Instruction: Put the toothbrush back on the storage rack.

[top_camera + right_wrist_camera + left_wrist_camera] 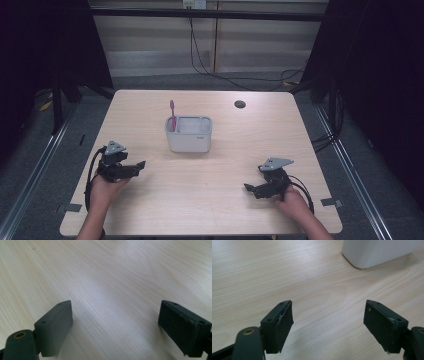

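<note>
Well apart, both tongs (141, 164) (247, 187) gape, holder (189, 136) between.

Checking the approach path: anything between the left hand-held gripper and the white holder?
Nothing. In the high view, bare table separates the left hand-held gripper from the white holder; the left gripper view shows the same.

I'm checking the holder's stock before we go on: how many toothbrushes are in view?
1. A pink toothbrush stands upright in the left compartment of the white holder near the middle of the table. The holder's walls could hide something shorter inside.
</note>
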A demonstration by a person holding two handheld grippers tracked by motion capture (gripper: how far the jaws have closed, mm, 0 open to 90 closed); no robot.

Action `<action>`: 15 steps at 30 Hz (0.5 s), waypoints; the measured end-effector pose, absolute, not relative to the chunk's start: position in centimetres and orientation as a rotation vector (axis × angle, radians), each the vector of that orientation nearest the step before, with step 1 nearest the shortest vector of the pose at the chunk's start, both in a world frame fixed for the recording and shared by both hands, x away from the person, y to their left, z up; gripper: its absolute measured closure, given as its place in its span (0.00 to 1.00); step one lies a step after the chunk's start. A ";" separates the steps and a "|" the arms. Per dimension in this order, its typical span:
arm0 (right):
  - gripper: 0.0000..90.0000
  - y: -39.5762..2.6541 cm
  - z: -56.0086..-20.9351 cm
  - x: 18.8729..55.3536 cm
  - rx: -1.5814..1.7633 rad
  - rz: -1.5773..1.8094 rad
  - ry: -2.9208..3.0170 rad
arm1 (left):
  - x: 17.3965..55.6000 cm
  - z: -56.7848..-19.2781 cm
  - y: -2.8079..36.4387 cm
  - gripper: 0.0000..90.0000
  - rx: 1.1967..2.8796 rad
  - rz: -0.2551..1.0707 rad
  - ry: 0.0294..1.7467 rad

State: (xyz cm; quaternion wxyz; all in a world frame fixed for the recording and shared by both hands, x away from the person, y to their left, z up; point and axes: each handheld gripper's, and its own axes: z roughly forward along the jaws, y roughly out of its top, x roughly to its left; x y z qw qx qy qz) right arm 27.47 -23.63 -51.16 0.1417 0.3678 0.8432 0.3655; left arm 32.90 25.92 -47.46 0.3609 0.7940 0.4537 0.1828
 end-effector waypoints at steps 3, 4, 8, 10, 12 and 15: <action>0.13 -23.6 -51.2 27.5 1.061 1.055 2.434 | 32.8 -47.5 26.2 0.26 2.058 0.466 1.169; 0.13 -23.6 -51.2 27.5 1.061 1.055 2.434 | 32.8 -47.5 26.3 0.26 2.056 0.465 1.170; 0.13 -23.6 -51.2 27.5 1.062 1.055 2.434 | 32.7 -47.6 26.6 0.26 2.065 0.466 1.168; 0.13 -23.6 -51.2 27.5 1.062 1.055 2.434 | 32.7 -47.7 26.6 0.26 2.062 0.464 1.172; 0.13 -23.6 -51.2 27.5 1.063 1.055 2.434 | 32.7 -47.8 26.7 0.26 2.074 0.458 1.170; 0.13 -23.6 -51.2 27.5 1.061 1.055 2.434 | 32.7 -47.9 26.9 0.26 2.086 0.462 1.161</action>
